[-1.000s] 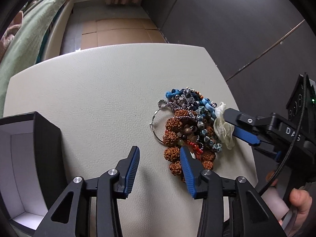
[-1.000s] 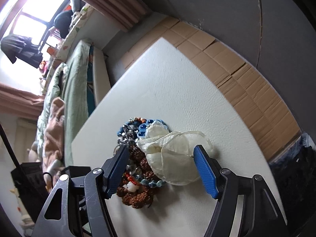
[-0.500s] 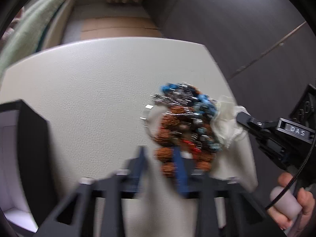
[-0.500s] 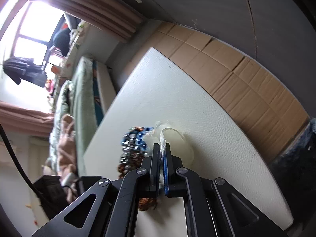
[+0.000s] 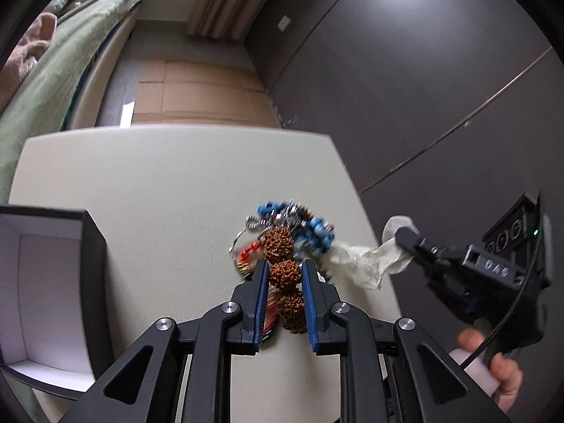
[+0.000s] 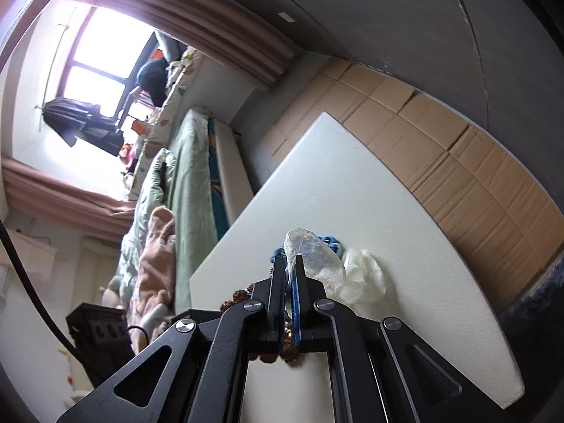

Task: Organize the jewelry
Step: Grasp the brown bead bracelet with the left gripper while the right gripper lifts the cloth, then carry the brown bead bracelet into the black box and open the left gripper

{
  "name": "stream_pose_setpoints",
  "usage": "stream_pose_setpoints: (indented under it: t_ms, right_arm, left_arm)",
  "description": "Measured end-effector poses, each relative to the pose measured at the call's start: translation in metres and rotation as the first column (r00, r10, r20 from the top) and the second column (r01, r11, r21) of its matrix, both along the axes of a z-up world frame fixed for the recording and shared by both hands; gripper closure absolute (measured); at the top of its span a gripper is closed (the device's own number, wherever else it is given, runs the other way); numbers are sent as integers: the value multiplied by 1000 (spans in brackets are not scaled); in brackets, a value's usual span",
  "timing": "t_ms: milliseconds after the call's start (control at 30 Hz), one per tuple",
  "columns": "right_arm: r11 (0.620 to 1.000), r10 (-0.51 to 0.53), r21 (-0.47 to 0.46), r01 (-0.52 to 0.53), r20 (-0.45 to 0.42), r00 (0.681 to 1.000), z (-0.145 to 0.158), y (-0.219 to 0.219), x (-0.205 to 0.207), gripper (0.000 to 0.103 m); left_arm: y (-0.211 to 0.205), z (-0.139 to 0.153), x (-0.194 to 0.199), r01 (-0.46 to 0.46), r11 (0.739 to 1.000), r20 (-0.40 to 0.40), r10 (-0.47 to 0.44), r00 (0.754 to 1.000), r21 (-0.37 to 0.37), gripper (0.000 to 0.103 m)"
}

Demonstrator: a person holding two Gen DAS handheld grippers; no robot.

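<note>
My left gripper (image 5: 284, 275) is shut on a string of rough brown seed beads (image 5: 284, 272) and holds it lifted above the white table (image 5: 158, 194). Blue beads (image 5: 313, 234), silver chain and a red piece (image 5: 248, 252) hang tangled with it. My right gripper (image 6: 290, 268) is shut on a thin translucent white pouch (image 6: 313, 259), which stretches from the jewelry tangle to the gripper in the left wrist view (image 5: 366, 259). More of the pouch (image 6: 363, 276) lies on the table.
An open black box with a white inside (image 5: 46, 282) stands on the table's left side. A bed with green bedding (image 5: 53, 56) is beyond the table on the left. A dark wall (image 5: 405, 88) runs along the right, with cardboard on the floor (image 5: 190, 95).
Both grippers closed: the left on the brown beads, the right on the pouch. The jewelry bundle has been lifted off the table and the pouch pulled out to the right.
</note>
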State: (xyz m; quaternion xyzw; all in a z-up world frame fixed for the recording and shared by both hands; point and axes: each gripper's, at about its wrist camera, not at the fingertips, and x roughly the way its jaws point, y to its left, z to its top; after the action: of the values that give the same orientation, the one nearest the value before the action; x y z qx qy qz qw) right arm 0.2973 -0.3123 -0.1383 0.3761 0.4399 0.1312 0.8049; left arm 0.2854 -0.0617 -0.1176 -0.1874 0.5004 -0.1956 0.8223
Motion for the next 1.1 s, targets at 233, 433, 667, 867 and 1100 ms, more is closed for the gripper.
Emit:
stream_pose_setpoints:
  t_ms: [233, 433, 667, 867, 1100]
  right_arm:
    - [999, 39, -5, -38, 74, 996, 15, 10, -5, 98]
    - [997, 77, 17, -80, 124, 989, 23, 23, -7, 98]
    - [989, 130, 52, -141, 177, 976, 34, 58, -7, 98]
    - [976, 179, 90, -199, 196, 964, 37, 95, -3, 98]
    - [951, 271, 91, -295, 215, 938, 38, 145, -6, 98]
  left_arm:
    - [8, 22, 5, -33, 998, 58, 36, 998, -46, 84]
    - [23, 40, -1, -67, 996, 116, 74, 990, -60, 84]
    - [45, 72, -18, -98, 995, 216, 100, 971, -20, 84]
    - [78, 83, -23, -161, 987, 245, 160, 956, -19, 84]
    - [123, 88, -26, -249, 968, 243, 249, 938, -30, 83]
